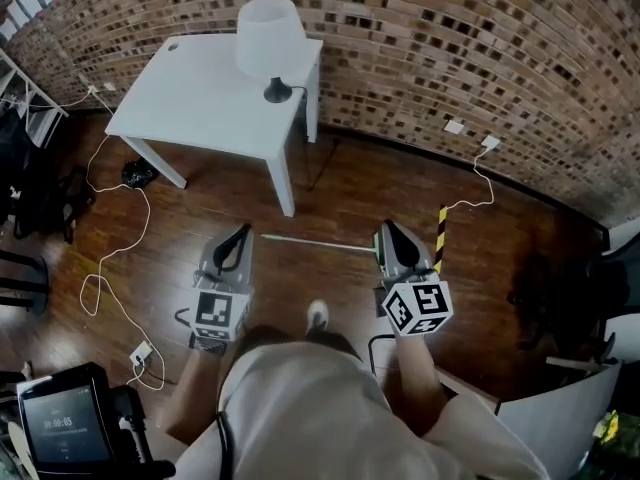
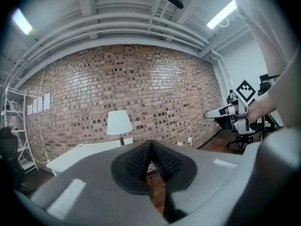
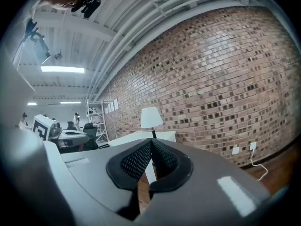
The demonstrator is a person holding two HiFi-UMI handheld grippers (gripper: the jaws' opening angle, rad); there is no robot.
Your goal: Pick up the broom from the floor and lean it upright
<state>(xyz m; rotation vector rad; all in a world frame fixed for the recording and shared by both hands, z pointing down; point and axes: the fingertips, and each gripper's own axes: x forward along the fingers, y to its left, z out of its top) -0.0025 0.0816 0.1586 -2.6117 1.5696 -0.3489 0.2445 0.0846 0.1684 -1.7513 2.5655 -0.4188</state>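
One brick wall closes the far side, well ahead of both tools; wooden floor spreads below them; white desk stands ahead of the left hand-held gripper, against the wall, with a white-shaded lamp on its right corner.

Left hand-held gripper: held about level over the floor, pointing toward the desk; jaws closed tip to tip in its own view, nothing between the pads. Right hand-held gripper: beside it at like height, pointing the same way; jaws likewise pressed together and empty.

Broom: thin pale handle lying flat on the floor, just ahead of the two tools and crosswise between their tips; its right end passes out of sight behind the right hand-held gripper; neither one grips it. Short yellow-and-black striped piece on the floor just right of the right hand-held gripper; whether it belongs to the broom, cannot tell.

White cable loops over the floor left of the left hand-held gripper; pale shoe shows between and behind the two.
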